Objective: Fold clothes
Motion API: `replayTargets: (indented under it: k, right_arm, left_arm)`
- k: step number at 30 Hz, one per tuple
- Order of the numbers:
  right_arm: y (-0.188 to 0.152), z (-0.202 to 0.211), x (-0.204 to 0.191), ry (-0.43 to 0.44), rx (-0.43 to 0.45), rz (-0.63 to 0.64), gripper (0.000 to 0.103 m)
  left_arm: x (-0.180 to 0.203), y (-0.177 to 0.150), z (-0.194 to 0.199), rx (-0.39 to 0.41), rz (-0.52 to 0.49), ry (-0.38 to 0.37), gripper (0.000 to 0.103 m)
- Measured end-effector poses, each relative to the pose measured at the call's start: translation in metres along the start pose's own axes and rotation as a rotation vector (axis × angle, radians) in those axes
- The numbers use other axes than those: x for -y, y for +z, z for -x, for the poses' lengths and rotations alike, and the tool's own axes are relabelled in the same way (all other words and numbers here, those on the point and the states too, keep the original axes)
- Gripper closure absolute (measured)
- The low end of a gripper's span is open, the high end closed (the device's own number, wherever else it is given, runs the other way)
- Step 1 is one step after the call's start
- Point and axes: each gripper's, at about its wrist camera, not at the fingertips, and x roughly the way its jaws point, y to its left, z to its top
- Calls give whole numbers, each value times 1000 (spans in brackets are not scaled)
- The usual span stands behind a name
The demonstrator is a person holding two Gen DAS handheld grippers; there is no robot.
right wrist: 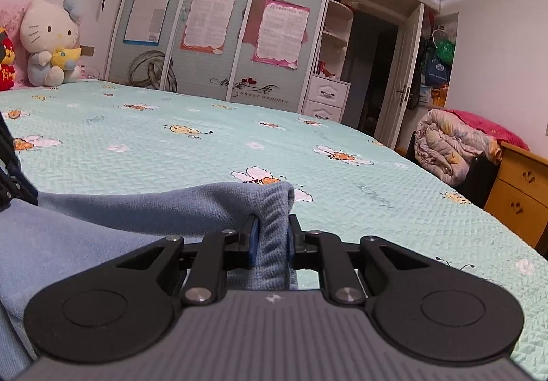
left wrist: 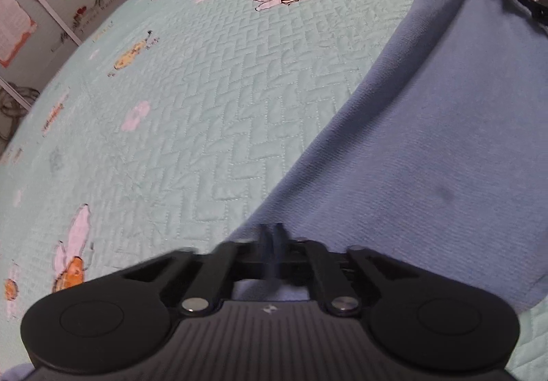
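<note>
**Blue knit held at two corners**

While the blue garment (left wrist: 428, 141) lies spread on the quilted mint bedspread (left wrist: 205, 89), the right gripper (right wrist: 272, 240) has its jaws clamped on a bunched corner between them. The left gripper (left wrist: 272, 240) has its jaws nearly together on the near edge, though blur hides the cloth there. The garment looks soft, light and ribbed, and will likely droop; edges and corners seem the best places to hold it.

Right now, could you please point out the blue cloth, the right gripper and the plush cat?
blue cloth (left wrist: 428, 127): left wrist view, its flat middle.
right gripper (right wrist: 272, 237): right wrist view, between fingertips pinching the cloth.
plush cat (right wrist: 48, 28): right wrist view, its face.
</note>
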Motion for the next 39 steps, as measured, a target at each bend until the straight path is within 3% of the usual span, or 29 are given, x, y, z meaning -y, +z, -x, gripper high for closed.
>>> replayTargets:
  k: [5, 9, 13, 15, 16, 18, 22, 26, 27, 29, 31, 32, 33, 34, 39]
  right_arm:
    - [16, -9, 1, 14, 20, 20, 87]
    - [35, -26, 3, 36, 41, 25, 87]
    - [46, -38, 1, 44, 50, 24, 87]
    - [44, -32, 2, 42, 61, 9, 86]
    - [43, -29, 2, 41, 66, 2, 86]
    - [41, -23, 3, 40, 75, -13, 86]
    - [33, -12, 9, 42, 53, -31, 86]
    - [29, -5, 10, 56, 43, -42, 86]
    - [29, -3, 10, 57, 48, -44, 86]
    - [29, 2, 10, 59, 57, -47, 86]
    - [29, 7, 10, 61, 65, -50, 86]
    - [29, 7, 9, 63, 63, -49, 86]
    - [28, 7, 9, 63, 59, -46, 86]
    - [27, 6, 10, 65, 53, -43, 86]
    - [32, -6, 17, 70, 33, -56, 86]
  left_arm:
    - [-27, 11, 23, 94, 128, 73, 103]
    - [-52, 25, 32, 133, 161, 112, 103]
    - [-68, 23, 24, 126, 215, -35, 100]
    - [-70, 16, 19, 133, 230, -112, 93]
    - [-67, 13, 16, 135, 225, -135, 92]
    - [-60, 7, 10, 141, 211, -180, 75]
    - [-49, 2, 6, 170, 200, -269, 68]
    - [-51, 6, 0, 213, 192, -320, 53]
    - [-52, 9, -3, 216, 185, -343, 48]
    - [-53, 15, -12, 199, 171, -381, 46]
    - [-51, 21, -17, 181, 159, -397, 46]
    - [-49, 23, -19, 173, 153, -403, 51]
    - [-48, 25, -21, 165, 146, -408, 80]
    - [-46, 27, -22, 158, 146, -412, 101]
    - [-39, 28, 9, 241, 129, -253, 100]
